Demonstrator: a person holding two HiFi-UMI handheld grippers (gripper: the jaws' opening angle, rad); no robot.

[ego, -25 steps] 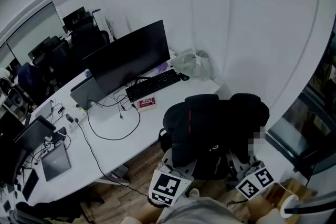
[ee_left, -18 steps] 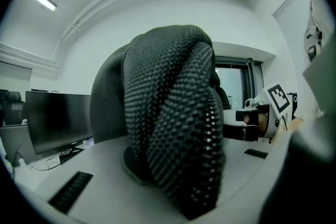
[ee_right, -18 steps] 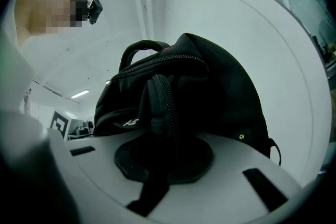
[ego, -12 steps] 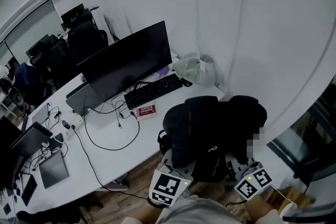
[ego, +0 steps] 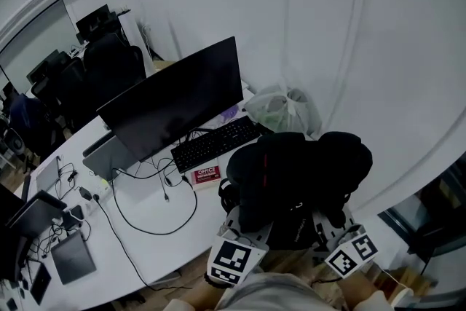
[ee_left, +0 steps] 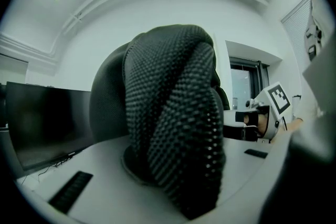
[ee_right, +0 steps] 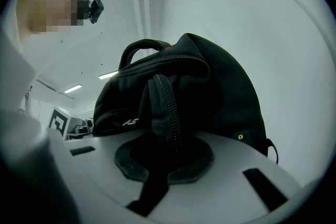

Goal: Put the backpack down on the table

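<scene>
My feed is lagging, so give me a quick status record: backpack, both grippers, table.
backpack: black, held at the near end of the table, beside the keyboard
left gripper: shut on the backpack's mesh strap
right gripper: shut on the backpack's zipper edge
table: white, with monitor and plastic bag
set down: cannot tell

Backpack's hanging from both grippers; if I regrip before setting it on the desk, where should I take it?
Probably the top carry handle: it arches clear of the backpack as an open loop, so a gripper could close on it from above. The padded mesh strap in the left gripper is bulky and soft by comparison.
</scene>
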